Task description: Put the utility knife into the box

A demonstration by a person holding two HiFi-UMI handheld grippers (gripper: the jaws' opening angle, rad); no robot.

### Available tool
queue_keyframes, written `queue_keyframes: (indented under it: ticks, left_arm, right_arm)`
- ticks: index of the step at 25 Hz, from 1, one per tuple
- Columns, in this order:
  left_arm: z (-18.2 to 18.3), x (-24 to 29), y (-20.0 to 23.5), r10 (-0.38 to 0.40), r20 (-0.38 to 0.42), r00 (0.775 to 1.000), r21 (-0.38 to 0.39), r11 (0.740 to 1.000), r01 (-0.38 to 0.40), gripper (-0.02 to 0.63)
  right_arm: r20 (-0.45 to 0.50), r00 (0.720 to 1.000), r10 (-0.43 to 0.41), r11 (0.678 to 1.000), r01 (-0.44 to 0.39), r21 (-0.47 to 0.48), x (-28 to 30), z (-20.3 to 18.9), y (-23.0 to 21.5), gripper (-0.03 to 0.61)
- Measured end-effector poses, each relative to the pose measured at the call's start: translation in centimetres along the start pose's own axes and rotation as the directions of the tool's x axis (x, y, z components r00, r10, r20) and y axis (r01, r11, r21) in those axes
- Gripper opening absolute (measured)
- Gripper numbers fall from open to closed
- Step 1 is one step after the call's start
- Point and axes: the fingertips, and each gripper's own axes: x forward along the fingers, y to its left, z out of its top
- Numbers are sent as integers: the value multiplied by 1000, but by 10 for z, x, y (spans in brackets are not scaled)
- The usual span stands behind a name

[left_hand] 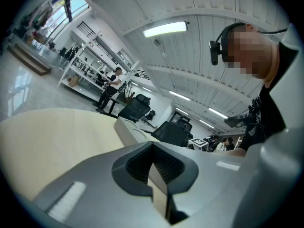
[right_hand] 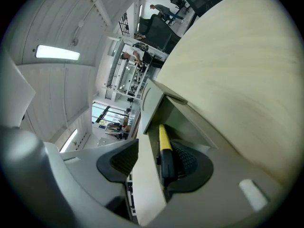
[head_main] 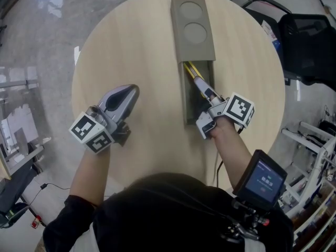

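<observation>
A long grey-green box lies on the round wooden table, its sliding lid pushed back so the near end is uncovered. The yellow and black utility knife lies inside that uncovered end. My right gripper reaches into the box. In the right gripper view the knife rests against one pad while the other pad stands apart, on the far side of the box wall; the right gripper is open. My left gripper rests on the table left of the box, shut and empty.
The table edge curves close behind both hands. Office chairs and shelving stand to the right of the table. In the left gripper view the box lies ahead on the tabletop, with a person standing far off in the room.
</observation>
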Motion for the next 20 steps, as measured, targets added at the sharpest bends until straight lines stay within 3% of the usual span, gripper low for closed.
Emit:
queue_keyframes:
  ticks: [3,6,15,20]
  left_arm:
    - [0,1,-1,-3,-2,1000,-1,1000,3,-3]
    - [1,2,-2,-8,-1,1000,0,1000,8,-3]
    - [15,-3,-7,-24,32,999,13,1000,23,-3]
    - [23,-13,-28,-28,42,999,16,1000,27,-3]
  right_arm:
    - [-42,999,0,999,-2,-45,3,-4,6,354]
    - [-52,999,-7,997,3,-76,3,-6,12,426]
    - [-71,996,46,995,-52,-86,-5,-3,21,462]
    - [-130,986,103,994,-108,-29,-13,-11,28,512]
